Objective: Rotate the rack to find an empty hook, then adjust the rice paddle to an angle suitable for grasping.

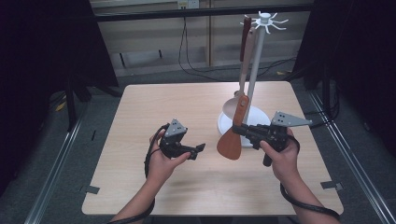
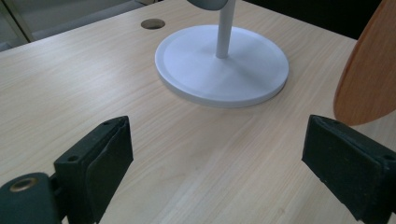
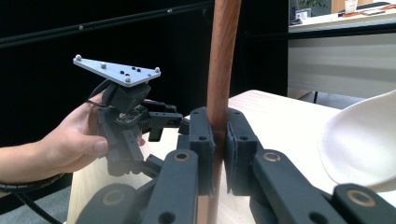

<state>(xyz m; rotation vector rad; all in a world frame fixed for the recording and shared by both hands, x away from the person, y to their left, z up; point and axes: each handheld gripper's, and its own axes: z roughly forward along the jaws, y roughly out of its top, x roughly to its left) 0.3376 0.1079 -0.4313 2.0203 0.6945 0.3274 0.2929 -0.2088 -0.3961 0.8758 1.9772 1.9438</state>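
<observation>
A: Where is the brown spatula (image 1: 232, 140)?

B: Just in front of the white stand (image 1: 243, 125), blade down near its base. The right gripper (image 1: 239, 129) pinches its handle, jaws pressed against the wood.

A: And the left gripper (image 1: 200, 150)?

B: Left of the stand, jaws spread wide, holding nothing.

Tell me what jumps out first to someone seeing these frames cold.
The brown wooden spatula stands out: the right gripper has its jaws shut on the handle, blade hanging down over the table just in front of the white utensil stand. A pale spoon hangs on that stand at the table's right. The left gripper sits left of the spatula, jaws wide open and holding nothing.
</observation>
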